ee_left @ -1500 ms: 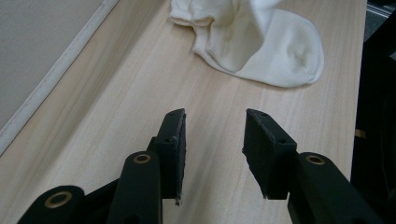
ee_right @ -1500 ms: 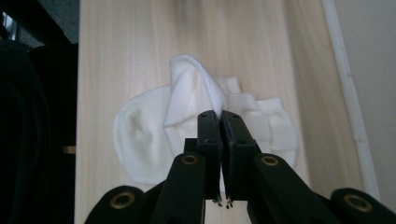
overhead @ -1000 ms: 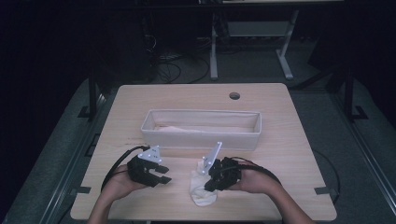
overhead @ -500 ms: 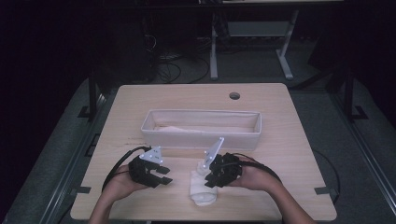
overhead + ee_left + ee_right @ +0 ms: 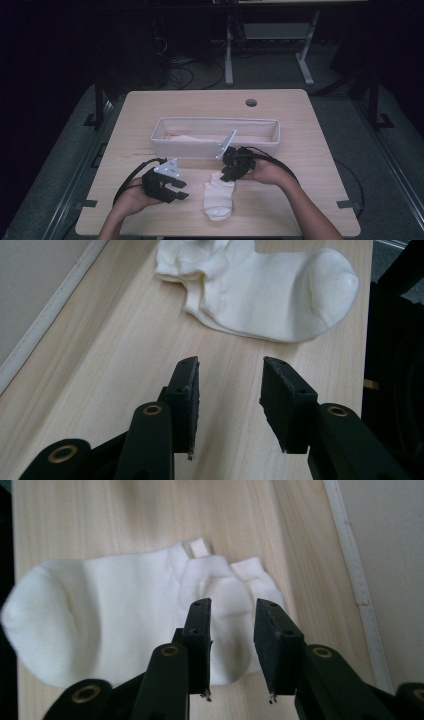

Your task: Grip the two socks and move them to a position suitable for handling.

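A white ankle sock (image 5: 218, 200) lies flat on the wooden table near the front edge, cuff toward the bin. My right gripper (image 5: 228, 174) hovers just over the cuff end; its jaws have just been opening and stand apart above the sock (image 5: 125, 615), pads not pressing it. The right gripper (image 5: 232, 605) points along the sock toward its toe. My left gripper (image 5: 181, 190) rests to the sock's left, open with bare table between its jaws. In the left gripper view the gripper (image 5: 230, 367) faces the sock (image 5: 270, 290) a short way ahead.
A long white fabric bin (image 5: 200, 150) stands across the table's middle just behind both grippers, with pale cloth inside. Its wall shows at the side of both gripper views (image 5: 30, 285) (image 5: 390, 555). A cable hole (image 5: 251, 102) lies near the table's far edge.
The right gripper has shifted away from the person toward the bin and its jaws have spread apart. The sock now lies flatter on the table. The left gripper has stayed still.
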A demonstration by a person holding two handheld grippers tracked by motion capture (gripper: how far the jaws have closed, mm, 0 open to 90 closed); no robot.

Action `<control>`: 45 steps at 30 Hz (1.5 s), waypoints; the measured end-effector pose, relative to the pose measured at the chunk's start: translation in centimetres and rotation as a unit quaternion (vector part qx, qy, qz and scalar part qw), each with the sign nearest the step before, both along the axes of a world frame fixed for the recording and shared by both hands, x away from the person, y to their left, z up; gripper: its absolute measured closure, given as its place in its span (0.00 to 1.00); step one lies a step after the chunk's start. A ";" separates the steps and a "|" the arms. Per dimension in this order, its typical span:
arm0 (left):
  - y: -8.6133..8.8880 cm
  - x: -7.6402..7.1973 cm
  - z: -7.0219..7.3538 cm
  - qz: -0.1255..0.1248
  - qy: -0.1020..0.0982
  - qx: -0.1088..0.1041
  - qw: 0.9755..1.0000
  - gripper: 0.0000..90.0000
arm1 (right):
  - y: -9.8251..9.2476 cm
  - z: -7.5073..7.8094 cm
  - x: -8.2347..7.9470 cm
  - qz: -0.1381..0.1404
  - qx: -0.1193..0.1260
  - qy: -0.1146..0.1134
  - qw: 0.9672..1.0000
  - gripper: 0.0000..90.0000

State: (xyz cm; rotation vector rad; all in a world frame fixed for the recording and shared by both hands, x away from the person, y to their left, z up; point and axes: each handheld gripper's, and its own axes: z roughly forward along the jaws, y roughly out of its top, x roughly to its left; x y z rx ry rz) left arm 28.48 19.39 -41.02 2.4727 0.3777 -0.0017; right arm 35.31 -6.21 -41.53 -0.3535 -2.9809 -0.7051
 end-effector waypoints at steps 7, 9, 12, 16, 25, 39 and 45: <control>0.3 0.1 0.0 0.003 0.004 -0.004 1.000 0.66 | 1.0 -1.6 0.8 0.012 -0.013 0.014 1.000 0.74; 0.3 0.1 0.0 0.002 0.003 -0.003 1.000 0.66 | 1.2 -1.9 0.9 0.011 -0.019 0.017 1.000 0.75; 0.3 0.1 0.1 0.001 0.002 -0.005 1.000 0.66 | 1.4 -2.2 0.8 0.013 -0.024 0.007 1.000 0.79; 0.5 0.2 0.0 0.004 0.005 -0.006 1.000 0.66 | 1.4 -2.0 0.7 0.012 -0.027 -0.008 1.000 0.89; 0.6 0.3 -0.1 0.007 0.007 -0.008 1.000 0.66 | 1.1 -1.0 0.2 0.016 -0.024 -0.008 1.000 0.98; -0.2 0.0 -0.1 -0.008 0.009 -0.010 1.000 0.66 | 1.9 -1.0 1.0 -0.013 -0.045 -0.031 0.998 0.96; -0.4 -0.1 -0.1 -0.011 0.006 -0.009 1.000 0.66 | 2.1 -1.0 1.0 -0.019 -0.047 -0.038 0.998 0.86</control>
